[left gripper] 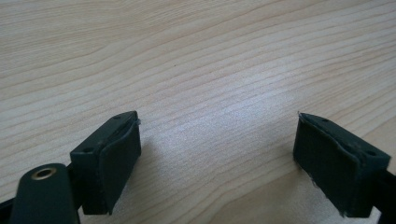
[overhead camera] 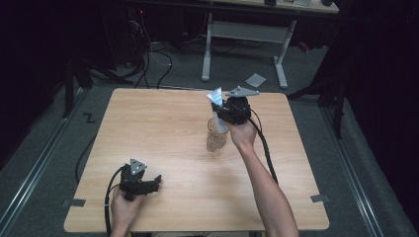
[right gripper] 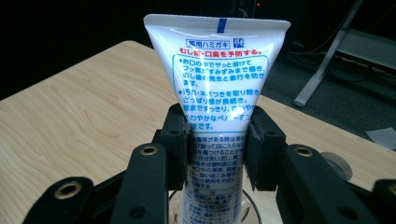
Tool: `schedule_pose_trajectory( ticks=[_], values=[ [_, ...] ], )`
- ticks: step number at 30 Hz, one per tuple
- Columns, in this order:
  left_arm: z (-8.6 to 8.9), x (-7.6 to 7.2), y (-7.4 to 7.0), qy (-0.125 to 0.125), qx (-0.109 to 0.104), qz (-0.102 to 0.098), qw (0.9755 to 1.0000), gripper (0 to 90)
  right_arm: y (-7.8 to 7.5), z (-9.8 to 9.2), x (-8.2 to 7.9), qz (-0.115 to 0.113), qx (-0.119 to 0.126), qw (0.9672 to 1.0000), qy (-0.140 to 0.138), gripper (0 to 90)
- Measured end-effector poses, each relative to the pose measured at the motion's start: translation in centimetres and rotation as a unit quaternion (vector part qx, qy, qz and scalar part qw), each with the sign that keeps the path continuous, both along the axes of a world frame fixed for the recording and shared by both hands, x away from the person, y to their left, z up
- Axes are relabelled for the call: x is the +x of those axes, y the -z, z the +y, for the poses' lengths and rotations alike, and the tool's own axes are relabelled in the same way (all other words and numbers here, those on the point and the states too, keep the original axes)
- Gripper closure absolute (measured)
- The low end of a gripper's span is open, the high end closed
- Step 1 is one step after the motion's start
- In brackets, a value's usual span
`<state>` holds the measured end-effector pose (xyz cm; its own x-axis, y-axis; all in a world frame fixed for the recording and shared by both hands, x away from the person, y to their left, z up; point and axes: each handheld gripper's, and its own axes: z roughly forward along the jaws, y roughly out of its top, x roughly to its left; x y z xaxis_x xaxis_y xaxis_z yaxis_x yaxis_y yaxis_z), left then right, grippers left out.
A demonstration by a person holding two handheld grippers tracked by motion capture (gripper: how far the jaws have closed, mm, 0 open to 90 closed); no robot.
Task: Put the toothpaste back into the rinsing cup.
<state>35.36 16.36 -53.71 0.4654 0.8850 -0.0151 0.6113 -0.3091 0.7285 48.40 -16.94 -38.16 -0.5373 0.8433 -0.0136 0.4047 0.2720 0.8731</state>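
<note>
Toothpaste tube [right gripper: 219, 84] sits clamped between the jaws of my right gripper [right gripper: 217, 140]; in the right gripper view, the pads press on both sides of its printed body at the centre of the frame, the crimped flat end pointing to the top edge. Below the jaws, at the bottom centre, the tube's lower part goes down into the rim of a clear glass [right gripper: 243, 205].

From the high view, my right gripper [overhead camera: 228, 112] is right of centre in the upper half of the frame, with the tube [overhead camera: 216, 101] standing nearly upright and tilted a little to the left, and the glass [overhead camera: 216, 137] on the wooden table [overhead camera: 158, 128] directly beneath it. This view shows the glass whole, with its patterned lower part, which the right gripper view cuts off.

My left gripper [overhead camera: 157, 181] lies low near the lower left of the high view, resting at the table. Its own view shows what the high view cannot: the jaws stand wide apart, with bare wood grain [left gripper: 210, 93] between them and nothing held.
</note>
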Motion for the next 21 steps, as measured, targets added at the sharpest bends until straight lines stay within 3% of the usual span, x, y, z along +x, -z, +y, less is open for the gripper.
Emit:
schedule_pose_trajectory(
  ticks=[21],
  values=[
    [0.0, 0.0, 0.0, 0.000, -0.001, 0.001, 1.0000, 15.4, 1.3, 0.4, 0.6, 0.018, -0.019, 0.9997, -0.001, 64.1]
  ],
)
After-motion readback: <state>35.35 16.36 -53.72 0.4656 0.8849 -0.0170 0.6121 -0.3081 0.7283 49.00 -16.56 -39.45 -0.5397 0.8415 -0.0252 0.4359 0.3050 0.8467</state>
